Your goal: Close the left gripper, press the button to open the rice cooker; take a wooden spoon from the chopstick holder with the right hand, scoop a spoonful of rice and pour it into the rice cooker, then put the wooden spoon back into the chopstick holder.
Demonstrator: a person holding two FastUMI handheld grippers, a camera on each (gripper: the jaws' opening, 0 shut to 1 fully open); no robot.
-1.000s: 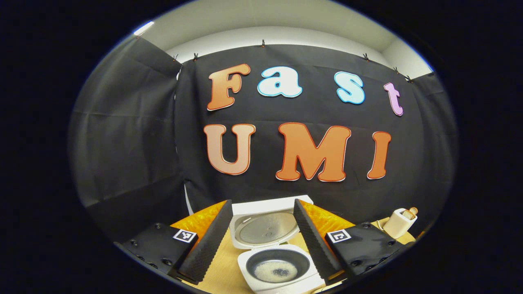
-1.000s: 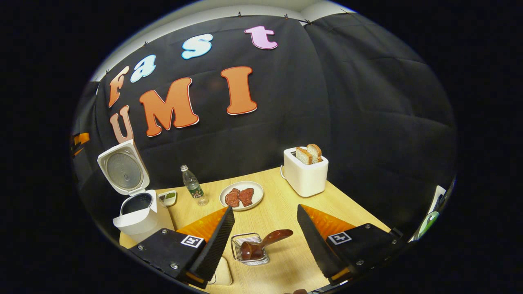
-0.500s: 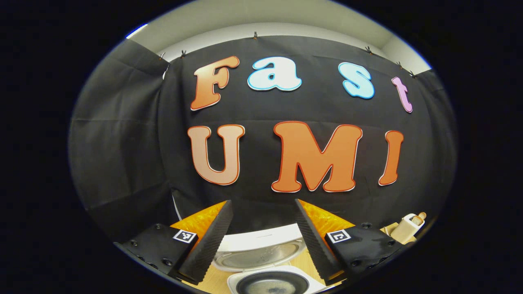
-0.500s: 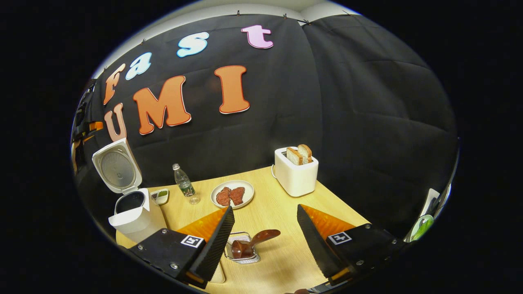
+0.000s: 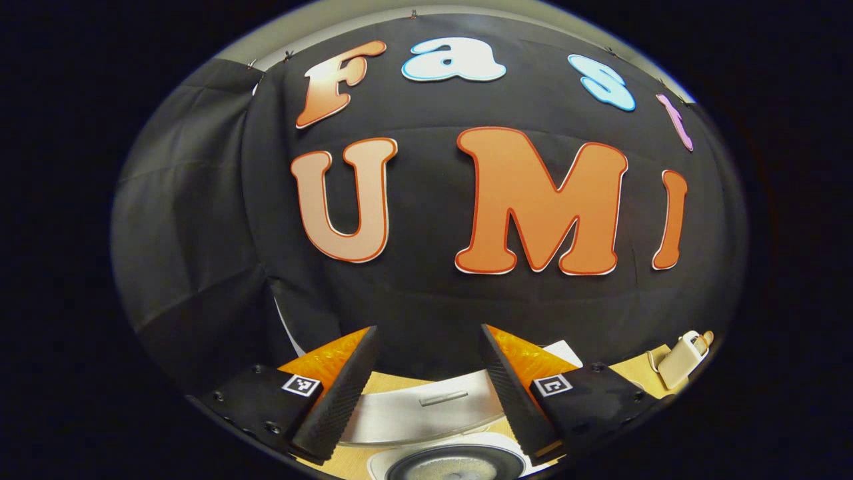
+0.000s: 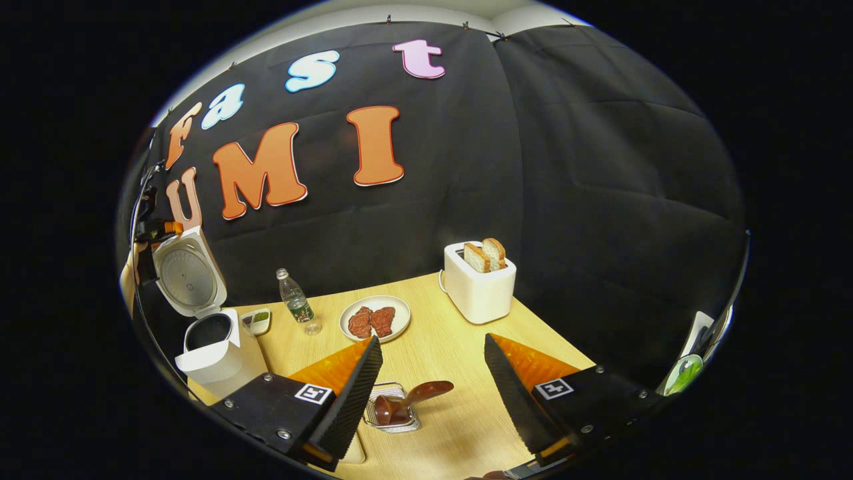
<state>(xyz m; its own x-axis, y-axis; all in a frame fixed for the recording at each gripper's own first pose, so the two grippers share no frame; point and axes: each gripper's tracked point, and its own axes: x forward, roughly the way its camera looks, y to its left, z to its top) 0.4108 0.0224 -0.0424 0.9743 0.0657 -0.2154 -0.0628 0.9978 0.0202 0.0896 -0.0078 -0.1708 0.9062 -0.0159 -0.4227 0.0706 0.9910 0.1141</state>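
Scene: a booth with a pale wooden tabletop [image 6: 460, 373] is shown, backed by black cloth.

Rice cooker: the white rice cooker [image 6: 216, 353] is seen in the right gripper view at the far left of the tabletop, its lid [image 6: 186, 277] raised upright and its dark inner pot open to view. In the left gripper view the lid [image 5: 426, 410] and the pot rim are seen close below.

Wooden spoon: the dark wooden spoon [image 6: 406, 400] is seen resting in the wire chopstick holder [image 6: 390, 417], handle leaning up to the right, just ahead of the right claw.

Left claw: the left claw [image 5: 426, 393] is spread apart, nothing between its fingers, held above the open cooker.

Right claw: the right claw [image 6: 432, 393] is spread apart and empty, the spoon lying free between its fingers' line of sight.

Other things: a toaster [image 6: 478, 287] with bread slices, a plate of meat [image 6: 374, 319], a water bottle [image 6: 296, 308] and a small dish [image 6: 256, 321] are seen farther back.

What has changed: over the last second the left claw's view has been tilted up and carried nearer the wall, so less of the pot is seen; the right claw has been drawn slightly back from the holder.

Meaning for the task: the spoon appears returned and released, and the task looks finished, both claws being withdrawn.
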